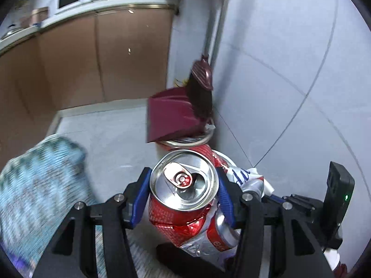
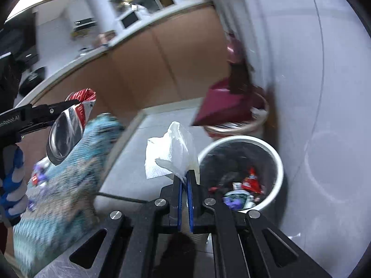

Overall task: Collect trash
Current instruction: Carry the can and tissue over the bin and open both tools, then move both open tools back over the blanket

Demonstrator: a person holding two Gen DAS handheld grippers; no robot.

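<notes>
My left gripper (image 1: 184, 186) is shut on a crushed red and silver drink can (image 1: 185, 185), top end facing the camera. The can also shows at the left of the right wrist view (image 2: 69, 125), held in the air by the left gripper. My right gripper (image 2: 184, 180) is shut on a crumpled white tissue (image 2: 171, 150). A white bin with a black liner (image 2: 278, 162) stands on the floor just right of the tissue, with wrappers inside. In the left wrist view the bin's rim (image 1: 228, 159) peeks out behind the can.
A maroon dustpan (image 1: 169, 115) and a dark broom (image 1: 200, 88) lean on a second, metal-rimmed bin (image 1: 185, 142) by the wall. Brown cabinets (image 1: 92, 58) with a countertop run along the back. A blue patterned mat (image 1: 39, 185) lies at the left.
</notes>
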